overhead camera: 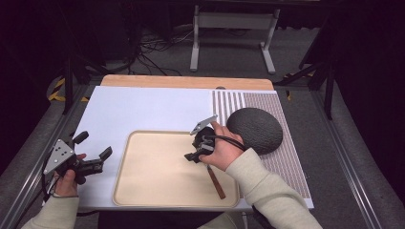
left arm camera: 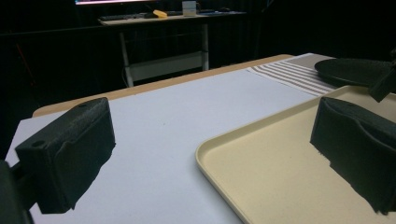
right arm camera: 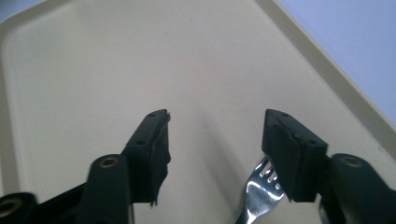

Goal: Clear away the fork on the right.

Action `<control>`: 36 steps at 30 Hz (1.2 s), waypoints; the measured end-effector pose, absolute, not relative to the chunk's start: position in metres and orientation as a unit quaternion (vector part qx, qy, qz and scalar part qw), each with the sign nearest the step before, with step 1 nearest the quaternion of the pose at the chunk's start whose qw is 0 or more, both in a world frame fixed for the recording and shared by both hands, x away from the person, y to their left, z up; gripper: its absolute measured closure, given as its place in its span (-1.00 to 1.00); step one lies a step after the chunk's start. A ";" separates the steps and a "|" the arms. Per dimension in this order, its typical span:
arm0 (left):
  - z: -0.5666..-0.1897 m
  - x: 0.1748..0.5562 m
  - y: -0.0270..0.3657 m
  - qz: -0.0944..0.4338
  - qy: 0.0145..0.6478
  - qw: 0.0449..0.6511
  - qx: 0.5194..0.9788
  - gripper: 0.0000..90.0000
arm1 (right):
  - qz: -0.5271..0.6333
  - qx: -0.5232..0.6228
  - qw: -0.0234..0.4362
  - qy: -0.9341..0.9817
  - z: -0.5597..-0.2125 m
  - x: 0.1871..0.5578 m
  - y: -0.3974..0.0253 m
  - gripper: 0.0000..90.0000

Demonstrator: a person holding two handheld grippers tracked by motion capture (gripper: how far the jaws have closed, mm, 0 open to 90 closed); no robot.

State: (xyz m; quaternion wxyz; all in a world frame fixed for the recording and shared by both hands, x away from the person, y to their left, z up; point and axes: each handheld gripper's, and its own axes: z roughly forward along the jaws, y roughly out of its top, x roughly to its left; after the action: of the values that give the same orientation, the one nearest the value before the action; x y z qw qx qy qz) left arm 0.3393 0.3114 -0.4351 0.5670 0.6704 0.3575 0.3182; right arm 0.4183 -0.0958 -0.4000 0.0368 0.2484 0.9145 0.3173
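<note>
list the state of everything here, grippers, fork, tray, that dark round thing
left gripper: jaws open, nothing between them, held over the white table cover left of the tray
right gripper: jaws open, over the tray, gripping nothing
fork: lying in the tray beside the right gripper's jaws, brown handle towards the near edge
tray: flat on the table, holding just the fork
dark round object: resting on the striped mat, untouched
</note>
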 end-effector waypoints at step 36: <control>-0.436 0.340 0.312 0.318 0.357 0.565 0.673 -0.99 | 0.283 0.247 0.064 0.925 -0.436 0.438 -0.100 1.00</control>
State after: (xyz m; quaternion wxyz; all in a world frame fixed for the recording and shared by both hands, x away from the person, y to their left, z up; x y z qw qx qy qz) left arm 0.3399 0.3121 -0.4358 0.5649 0.6726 0.3568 0.3182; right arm 0.4376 -0.0996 -0.4362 0.0637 0.2471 0.9247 0.2825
